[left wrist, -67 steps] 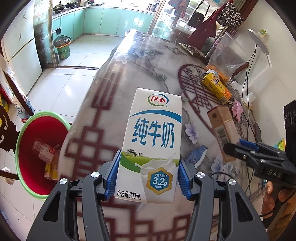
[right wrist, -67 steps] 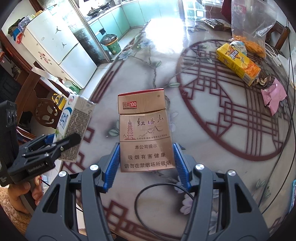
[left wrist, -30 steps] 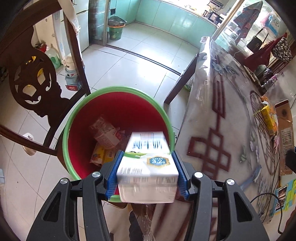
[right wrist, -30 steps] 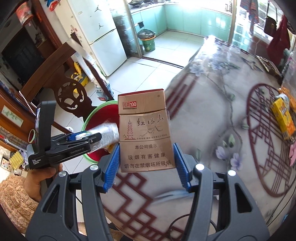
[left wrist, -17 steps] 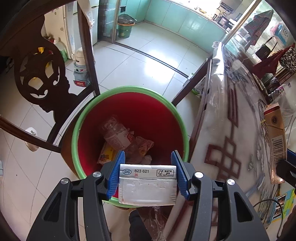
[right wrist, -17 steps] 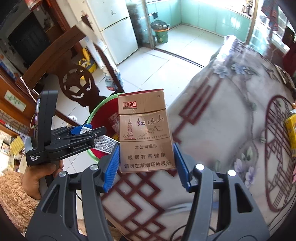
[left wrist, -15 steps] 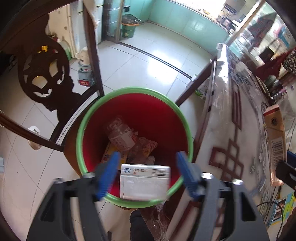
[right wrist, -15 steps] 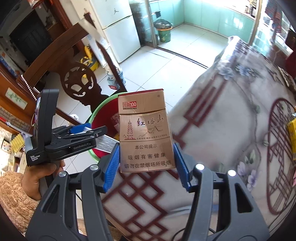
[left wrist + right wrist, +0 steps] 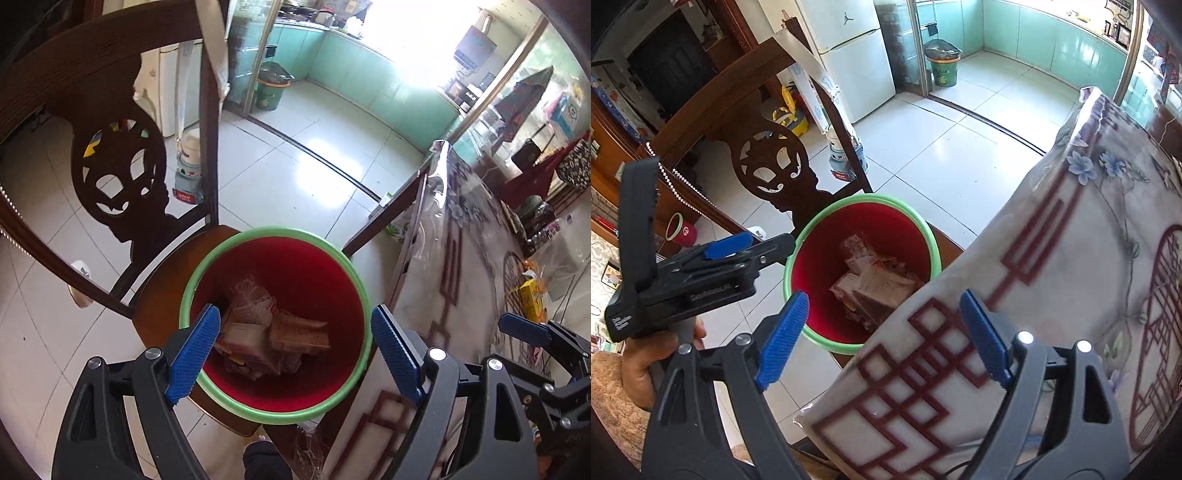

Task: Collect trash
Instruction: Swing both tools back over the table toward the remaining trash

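A red bin with a green rim (image 9: 354, 280) stands on a wooden chair seat beside the table; it also shows in the right wrist view (image 9: 934, 243). Crumpled cartons and a brown box (image 9: 295, 332) lie at its bottom, also seen in the right wrist view (image 9: 879, 284). My left gripper (image 9: 295, 350) is open and empty, hovering over the bin. My right gripper (image 9: 882, 332) is open and empty, over the table edge next to the bin. The left gripper shows in the right wrist view (image 9: 750, 251); the right gripper shows in the left wrist view (image 9: 524, 328).
A carved dark wooden chair back (image 9: 118, 162) rises behind the bin. The table with a patterned cloth (image 9: 1071, 258) lies to the right, with a yellow box (image 9: 532, 299) far along it. A small green bin (image 9: 942, 66) stands on the tiled kitchen floor.
The left gripper opened and the milk carton dropped into the bin. The right gripper opened and the brown cigarette box left it; a brown box now lies in the bin.
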The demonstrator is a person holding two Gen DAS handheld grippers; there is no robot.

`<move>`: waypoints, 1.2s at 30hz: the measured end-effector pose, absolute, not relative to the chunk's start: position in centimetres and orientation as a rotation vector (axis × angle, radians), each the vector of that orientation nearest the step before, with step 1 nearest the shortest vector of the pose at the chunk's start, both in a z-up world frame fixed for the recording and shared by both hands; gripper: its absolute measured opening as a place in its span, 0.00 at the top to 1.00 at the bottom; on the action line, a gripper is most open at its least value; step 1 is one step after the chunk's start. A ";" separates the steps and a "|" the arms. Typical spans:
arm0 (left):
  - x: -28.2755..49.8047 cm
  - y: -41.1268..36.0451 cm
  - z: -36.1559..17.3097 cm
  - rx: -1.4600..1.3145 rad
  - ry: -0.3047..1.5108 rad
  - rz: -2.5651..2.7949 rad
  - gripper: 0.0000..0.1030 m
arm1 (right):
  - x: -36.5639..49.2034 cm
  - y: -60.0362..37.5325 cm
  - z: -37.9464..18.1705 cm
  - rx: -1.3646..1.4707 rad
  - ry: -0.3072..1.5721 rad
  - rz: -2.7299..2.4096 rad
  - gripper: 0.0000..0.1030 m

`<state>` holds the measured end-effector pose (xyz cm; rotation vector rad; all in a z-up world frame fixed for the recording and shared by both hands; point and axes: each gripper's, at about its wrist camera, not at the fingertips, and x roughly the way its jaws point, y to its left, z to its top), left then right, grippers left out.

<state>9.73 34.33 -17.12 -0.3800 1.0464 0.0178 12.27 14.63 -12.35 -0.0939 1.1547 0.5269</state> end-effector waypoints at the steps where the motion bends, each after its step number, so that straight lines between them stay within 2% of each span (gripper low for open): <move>1: 9.7 34.2 -17.0 -0.375 1.047 0.007 0.22 | 12.2 14.2 -12.3 -0.087 1.155 0.518 0.20; 14: 10.5 26.6 -16.4 -0.292 1.074 -0.164 0.22 | 9.4 2.8 -11.8 0.026 1.144 0.274 0.20; 26: 9.8 13.3 -14.6 -0.205 1.073 -0.331 0.22 | 4.1 -22.6 -11.0 0.281 1.085 -0.232 0.20; 36: 7.9 1.1 -13.3 -0.208 1.085 -0.381 0.22 | 4.7 -36.9 -13.0 0.438 1.078 -0.327 0.18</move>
